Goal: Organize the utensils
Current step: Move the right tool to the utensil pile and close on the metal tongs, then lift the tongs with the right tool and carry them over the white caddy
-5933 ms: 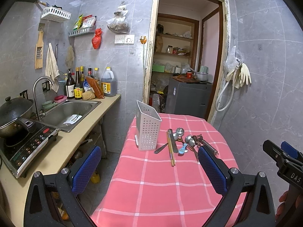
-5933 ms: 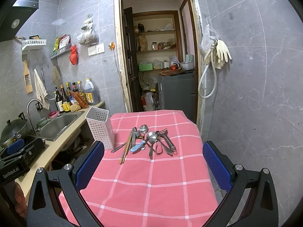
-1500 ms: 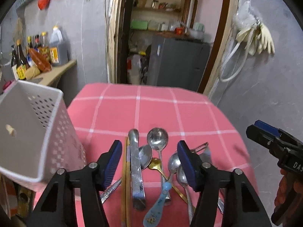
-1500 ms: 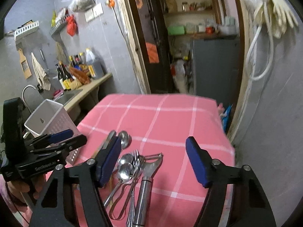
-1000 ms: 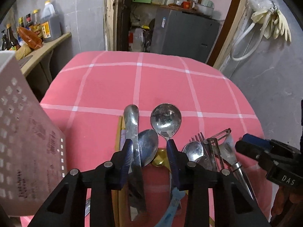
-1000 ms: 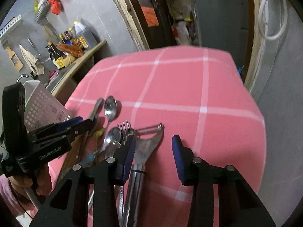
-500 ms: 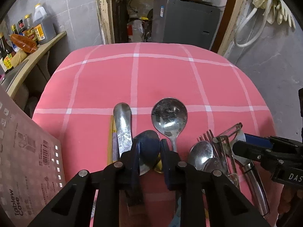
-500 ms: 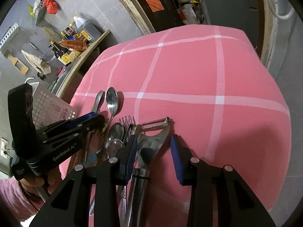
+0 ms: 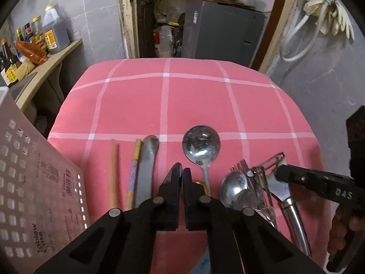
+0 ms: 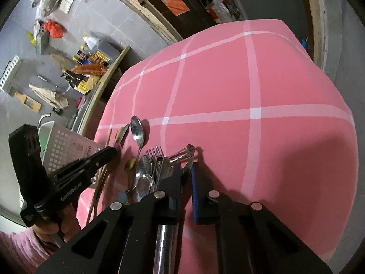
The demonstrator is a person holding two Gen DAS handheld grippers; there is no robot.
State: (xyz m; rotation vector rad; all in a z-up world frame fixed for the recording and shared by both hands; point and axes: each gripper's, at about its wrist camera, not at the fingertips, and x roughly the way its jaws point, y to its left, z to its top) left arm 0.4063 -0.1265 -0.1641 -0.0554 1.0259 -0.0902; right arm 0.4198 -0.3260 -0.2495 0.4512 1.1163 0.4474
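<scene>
the left gripper (image 9: 182,171) has its two pads pressed nearly together around the rim of a small steel spoon (image 9: 176,167), whose bowl edge pokes up between them; a thin slit shows between the pads. the right gripper (image 10: 186,171) has its pads drawn close on the blade end of the peeler (image 10: 182,154), whose shiny round handle runs back under the gripper toward 6 o'clock.

the utensils lie in one loose row on the near half of the pink checked tablecloth (image 9: 194,96). counted in the left view: two wooden chopsticks (image 9: 113,173) at 9 o'clock of the left gripper, one with a patterned shaft; one table knife (image 9: 146,171) just beside them; one large round spoon (image 9: 202,146) at 1 o'clock, bowl up; one gold spoon (image 9: 200,185), mostly hidden behind the right pad; two more steel spoons (image 9: 235,186) overlapping at 3 o'clock; one fork (image 9: 239,166), tines showing above them; and the one peeler at the far right. a bit of blue handle shows at 6 o'clock, too hidden to count surely.

one white perforated utensil holder (image 9: 34,194) stands at the left edge of the table, just beside the chopsticks.
</scene>
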